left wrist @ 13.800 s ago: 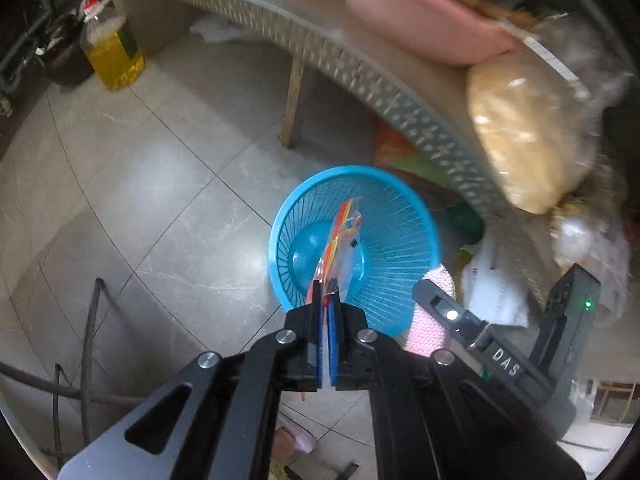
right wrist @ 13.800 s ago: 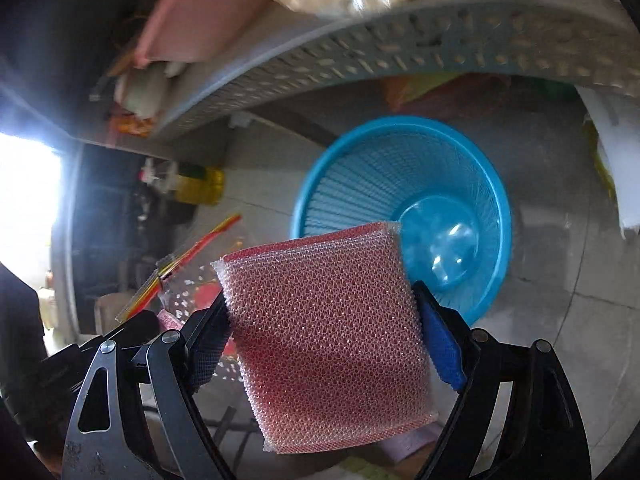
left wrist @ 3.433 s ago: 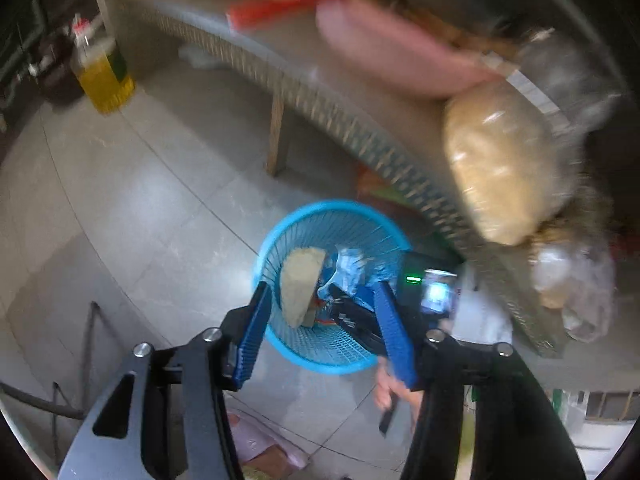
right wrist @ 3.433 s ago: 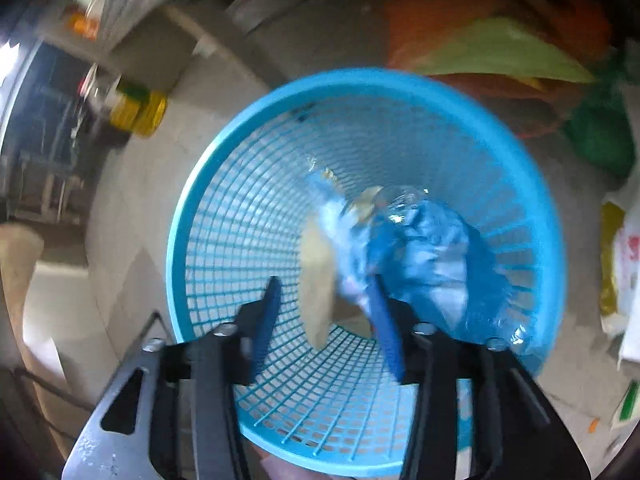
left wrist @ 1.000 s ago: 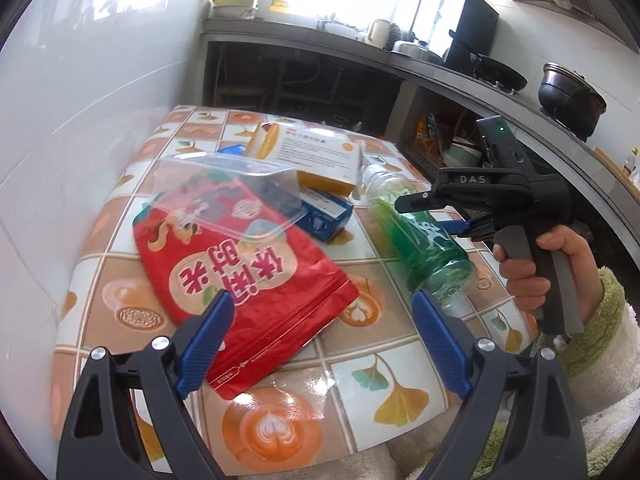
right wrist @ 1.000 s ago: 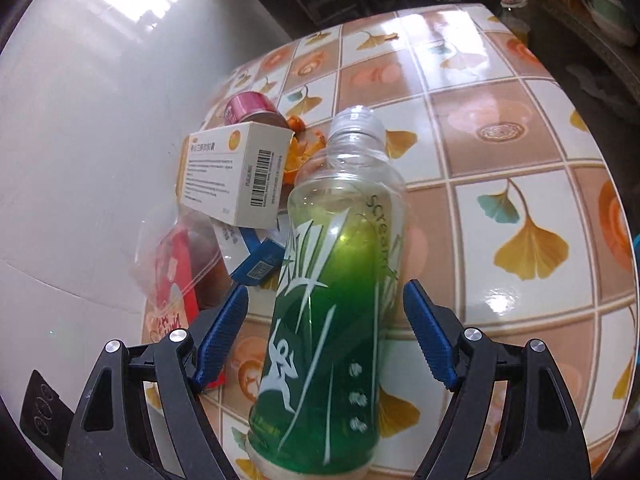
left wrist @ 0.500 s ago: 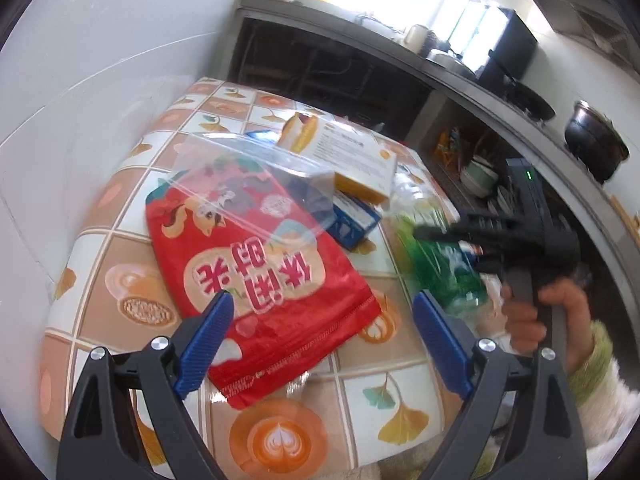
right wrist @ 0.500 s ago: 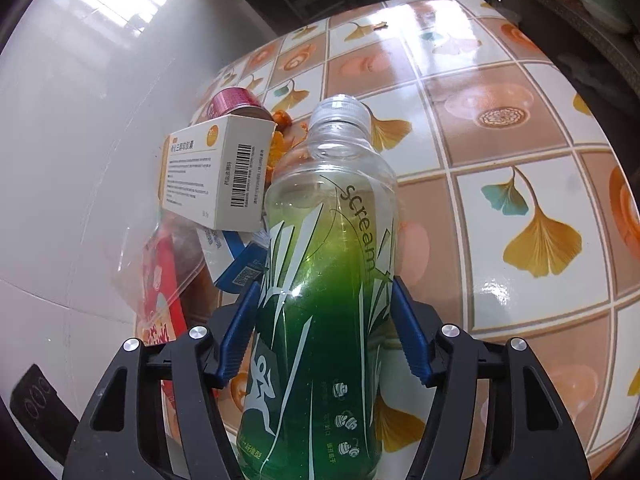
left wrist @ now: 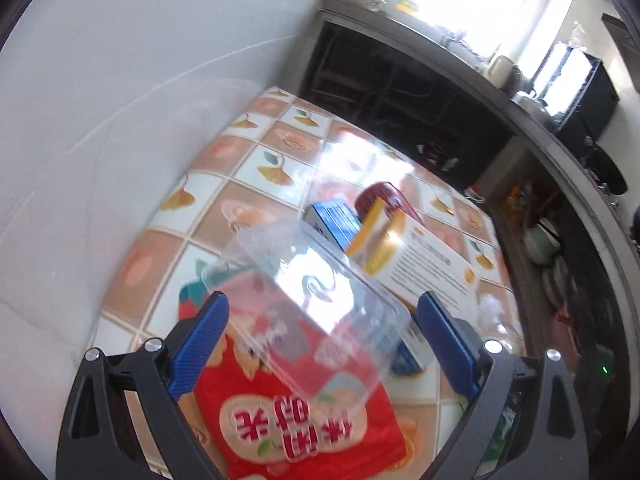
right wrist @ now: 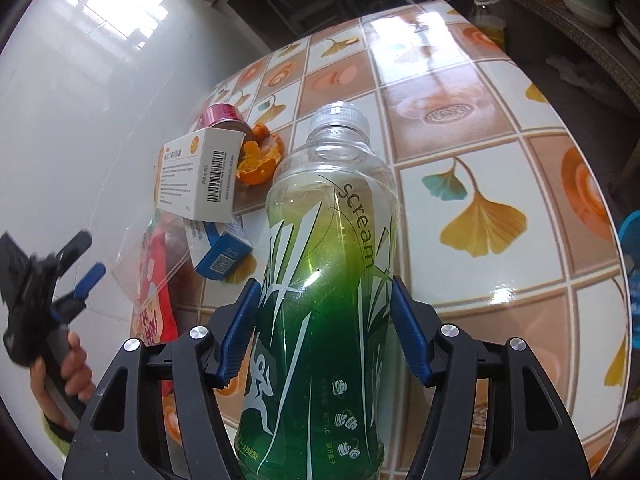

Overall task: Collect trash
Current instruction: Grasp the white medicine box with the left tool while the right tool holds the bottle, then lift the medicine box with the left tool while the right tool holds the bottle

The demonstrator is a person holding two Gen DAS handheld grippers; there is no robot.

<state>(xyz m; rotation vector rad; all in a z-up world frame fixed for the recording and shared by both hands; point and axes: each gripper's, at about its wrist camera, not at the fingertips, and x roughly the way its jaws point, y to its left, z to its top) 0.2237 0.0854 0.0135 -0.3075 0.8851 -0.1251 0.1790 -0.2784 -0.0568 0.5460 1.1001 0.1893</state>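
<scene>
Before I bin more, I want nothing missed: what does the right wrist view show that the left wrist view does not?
Only the right wrist view shows the orange peel and the right gripper, jaws pressed on the green bottle. Only the left wrist view shows the kitchen counter under the window. Both show the red bag, the clear tray on it, the white box, the blue box, the red can and the left gripper, open.
</scene>
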